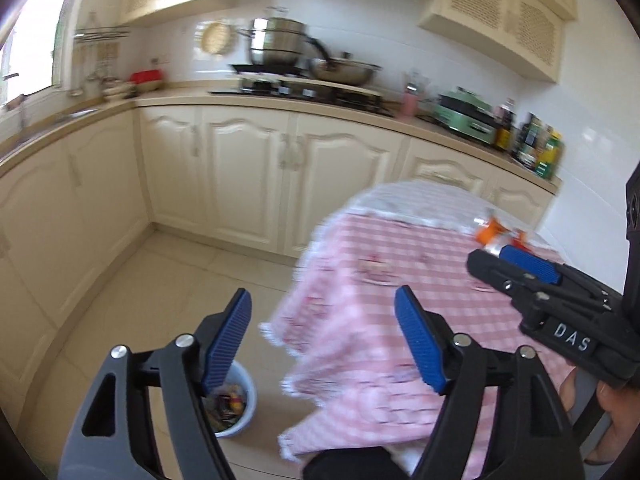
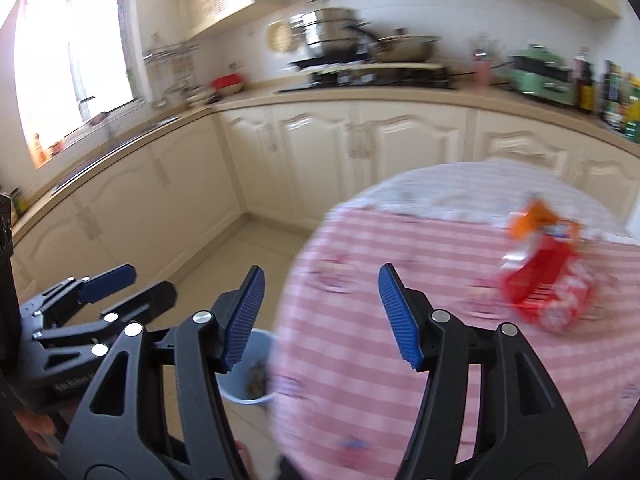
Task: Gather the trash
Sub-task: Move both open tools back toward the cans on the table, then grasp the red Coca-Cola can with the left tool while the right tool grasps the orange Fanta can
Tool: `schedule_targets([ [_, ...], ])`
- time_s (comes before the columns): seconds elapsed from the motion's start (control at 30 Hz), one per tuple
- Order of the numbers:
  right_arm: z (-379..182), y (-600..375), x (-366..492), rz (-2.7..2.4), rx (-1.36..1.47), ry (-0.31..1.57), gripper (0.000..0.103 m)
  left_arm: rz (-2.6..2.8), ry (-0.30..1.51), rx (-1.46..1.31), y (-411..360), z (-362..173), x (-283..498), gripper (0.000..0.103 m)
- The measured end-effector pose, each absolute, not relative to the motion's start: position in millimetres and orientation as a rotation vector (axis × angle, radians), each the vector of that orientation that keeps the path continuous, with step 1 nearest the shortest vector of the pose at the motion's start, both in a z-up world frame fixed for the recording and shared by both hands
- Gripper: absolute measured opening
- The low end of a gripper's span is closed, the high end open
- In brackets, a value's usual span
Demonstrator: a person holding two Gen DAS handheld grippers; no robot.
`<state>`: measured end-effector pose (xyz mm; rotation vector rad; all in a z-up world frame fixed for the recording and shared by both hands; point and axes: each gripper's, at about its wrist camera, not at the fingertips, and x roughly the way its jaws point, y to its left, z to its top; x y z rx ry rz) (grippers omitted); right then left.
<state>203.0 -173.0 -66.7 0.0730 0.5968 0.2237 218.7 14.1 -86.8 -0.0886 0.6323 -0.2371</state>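
Note:
A red snack wrapper (image 2: 540, 284) and an orange one (image 2: 534, 222) lie on the round table with a pink checked cloth (image 2: 360, 380), to the right of and beyond my right gripper (image 2: 320, 276). That gripper is open and empty above the table's left edge. In the left wrist view the orange wrapper (image 1: 490, 232) shows past the right gripper (image 1: 492, 256). My left gripper (image 1: 322, 300) is open with nothing between its fingers, over the hanging edge of the cloth (image 1: 360, 340). A pale blue bin (image 1: 246, 400) holding trash stands on the floor below, also seen in the right wrist view (image 2: 250, 364).
Cream cabinets (image 1: 248, 176) run along the back and left walls. On the counter stand a stove with pots (image 1: 280, 52), a green appliance (image 1: 468, 116) and bottles (image 1: 540, 148). A window (image 2: 72, 64) is at the left. Tiled floor (image 1: 180, 280) lies between table and cabinets.

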Motion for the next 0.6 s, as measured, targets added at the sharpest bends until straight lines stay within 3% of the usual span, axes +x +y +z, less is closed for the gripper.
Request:
schedule_targets([
  [0.37,-83,-366,164,-0.162,0.211,0.566,0.063,-0.486,0.753,-0.079,-115,-108,247,0.073],
  [0.6,-97,-404,174,-0.17,0.296,0.598,0.064,-0.568,0.864,-0.136,-178,-130,280,0.073],
])
